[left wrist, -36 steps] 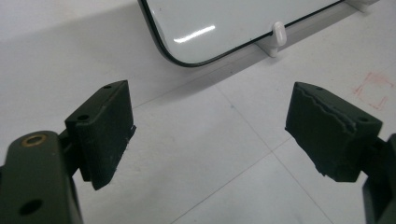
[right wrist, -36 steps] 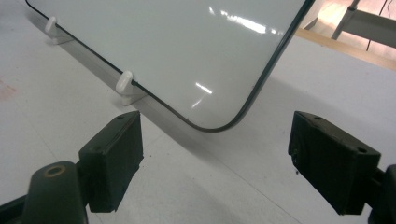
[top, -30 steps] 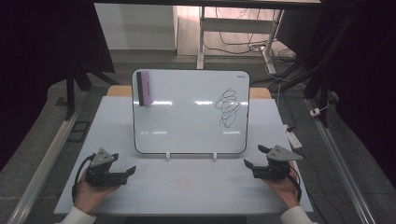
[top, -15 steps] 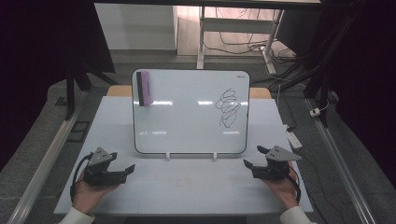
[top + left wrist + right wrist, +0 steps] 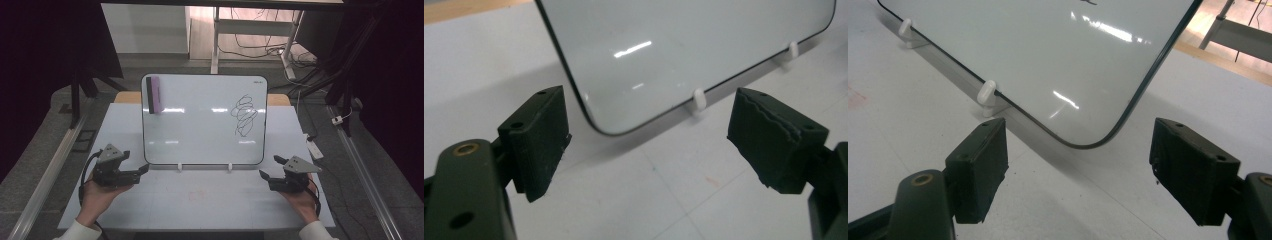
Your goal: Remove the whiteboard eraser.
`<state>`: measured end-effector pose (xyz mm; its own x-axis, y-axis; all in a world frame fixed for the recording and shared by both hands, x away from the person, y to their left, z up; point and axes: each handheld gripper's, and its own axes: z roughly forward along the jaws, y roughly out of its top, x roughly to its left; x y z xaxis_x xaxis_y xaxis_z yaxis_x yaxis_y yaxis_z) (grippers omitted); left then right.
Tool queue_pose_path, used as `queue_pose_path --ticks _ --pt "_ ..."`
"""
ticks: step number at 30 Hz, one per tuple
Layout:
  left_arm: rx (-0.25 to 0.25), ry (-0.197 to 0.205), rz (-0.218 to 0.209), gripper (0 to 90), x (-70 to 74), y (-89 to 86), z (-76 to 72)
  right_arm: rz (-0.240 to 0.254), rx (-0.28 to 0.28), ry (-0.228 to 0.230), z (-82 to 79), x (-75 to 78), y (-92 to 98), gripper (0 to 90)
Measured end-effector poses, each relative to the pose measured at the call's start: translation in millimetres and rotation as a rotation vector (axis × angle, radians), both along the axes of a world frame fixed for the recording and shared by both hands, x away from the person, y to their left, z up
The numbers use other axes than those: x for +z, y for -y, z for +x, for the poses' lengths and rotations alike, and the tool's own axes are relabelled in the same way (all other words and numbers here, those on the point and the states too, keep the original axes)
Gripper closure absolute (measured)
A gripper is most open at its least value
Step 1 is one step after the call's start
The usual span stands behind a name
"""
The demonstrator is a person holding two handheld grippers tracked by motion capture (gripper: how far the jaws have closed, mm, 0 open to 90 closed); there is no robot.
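A whiteboard [image 5: 200, 130] stands leaning back on the white table [image 5: 200, 210]. A purple and black eraser [image 5: 155, 94] clings to its upper left corner, and a black scribble [image 5: 245, 115] marks its right side. My left gripper [image 5: 135, 162] is open with nothing between its fingers, just off the board's lower left corner [image 5: 609, 127]. My right gripper [image 5: 271, 167] is open near the lower right corner [image 5: 1088, 142]. Its jaws have just been closing a little, with nothing between them. The left gripper [image 5: 649, 145] and the right gripper [image 5: 1078, 170] both face the board's bottom edge.
Two small white feet [image 5: 180, 166] [image 5: 230, 166] hold up the board's bottom edge. A faint reddish stain [image 5: 197, 195] marks the table in front. A small white device [image 5: 314, 149] lies at the table's right edge. Metal rails [image 5: 50, 170] run along both sides.
My left gripper has lifted off the table and come closer to the board's lower left corner. My right hand has stayed in place.
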<state>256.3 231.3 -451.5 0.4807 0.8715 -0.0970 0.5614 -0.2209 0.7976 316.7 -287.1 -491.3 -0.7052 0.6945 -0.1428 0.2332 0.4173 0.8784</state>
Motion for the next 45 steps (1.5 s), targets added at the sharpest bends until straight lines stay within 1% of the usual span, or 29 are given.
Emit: queue_pose_path --ticks 2,3,5,6,7,8,9,10,11,14,17,19,21,25,28,31,32,33,35,37,38,40,41,42,45 --pt "-0.002 0.011 -0.001 17.4 7.9 3.2 5.0 0.003 0.004 0.0 -0.1 0.5 -0.6 23.2" --pt "-0.002 0.011 -0.001 17.4 7.9 3.2 5.0 0.003 0.005 -0.001 -0.1 0.5 -1.0 23.2" --pt "-0.002 0.015 -0.007 17.4 13.2 4.6 8.7 0.004 0.008 -0.003 -0.5 0.5 -1.9 23.3" --pt "-0.004 0.022 -0.009 17.4 19.6 5.6 12.3 0.002 0.009 -0.002 -0.7 0.4 -2.2 23.3" --pt "-0.004 0.022 -0.009 17.4 19.6 5.6 12.3 0.001 0.009 -0.001 -0.9 0.5 -2.5 23.3" --pt "-0.006 0.031 -0.019 17.4 27.2 5.8 16.4 0.001 0.01 0.0 -1.0 0.7 -2.6 23.3" --pt "-0.009 0.034 -0.032 17.4 31.4 5.9 18.9 0.004 0.009 0.0 -1.3 1.0 -2.7 23.3" --pt "-0.009 0.034 -0.032 17.4 31.4 5.9 18.9 0.005 0.008 0.001 -1.4 1.4 -2.8 23.3" --pt "-0.013 0.038 -0.043 17.5 36.0 5.9 21.7 0.005 0.007 0.003 -1.6 2.0 -3.0 23.3" --pt "-0.015 0.056 -0.042 17.5 50.8 7.0 30.1 0.008 0.007 0.01 -2.1 2.9 -2.8 23.3" --pt "-0.013 0.07 -0.054 18.0 64.7 7.6 39.1 0.012 0.007 0.008 -1.9 2.7 -2.3 23.4" --pt "-0.01 0.075 -0.054 18.0 72.0 8.4 45.9 0.01 0.004 0.005 -1.5 2.1 -1.4 23.5" --pt "-0.007 0.08 -0.068 18.3 77.5 9.6 52.7 0.011 0.003 0.005 -1.7 1.7 -1.6 23.6" --pt "0.008 0.086 -0.065 18.4 85.9 13.4 67.6 0.006 0.004 0.003 -1.3 0.9 -2.0 23.6" --pt "0.026 0.098 -0.065 19.3 92.5 14.6 79.4 0.004 0.004 0.0 -0.9 0.0 -2.5 23.7" --pt "0.043 0.095 -0.061 20.1 98.2 15.4 93.8 0.002 0.003 -0.002 -0.9 -0.6 -2.7 23.7" --pt "0.055 0.093 -0.058 20.9 101.6 16.1 102.8 0.0 0.001 -0.004 -1.0 -0.9 -3.0 23.7" --pt "0.055 0.093 -0.058 21.4 101.6 16.1 102.8 -0.001 -0.001 -0.004 -1.0 -1.1 -3.1 23.7" --pt "0.062 0.089 -0.063 22.9 104.4 16.6 111.6 -0.002 -0.002 -0.005 -0.8 -1.6 -3.2 23.7" --pt "0.072 0.084 -0.06 23.6 106.4 16.9 120.4 -0.002 -0.002 -0.005 -0.7 -1.8 -3.3 23.7" --pt "0.079 0.078 -0.061 25.5 107.2 17.1 125.9 -0.006 -0.001 -0.006 -0.5 -2.4 -3.2 23.7" --pt "0.089 0.074 -0.067 26.5 108.5 17.4 132.7 -0.007 -0.001 -0.007 -0.5 -2.7 -3.0 23.7" --pt "0.101 0.075 -0.059 27.1 110.3 17.9 138.9 -0.008 -0.001 -0.007 -0.5 -2.8 -3.0 23.8" --pt "0.101 0.075 -0.059 27.5 110.3 17.9 138.9 -0.009 -0.001 -0.006 -0.6 -3.0 -3.1 23.8" --pt "0.111 0.077 -0.06 29.2 112.1 18.4 146.5 -0.013 -0.002 -0.008 -0.7 -3.7 -3.3 23.7"
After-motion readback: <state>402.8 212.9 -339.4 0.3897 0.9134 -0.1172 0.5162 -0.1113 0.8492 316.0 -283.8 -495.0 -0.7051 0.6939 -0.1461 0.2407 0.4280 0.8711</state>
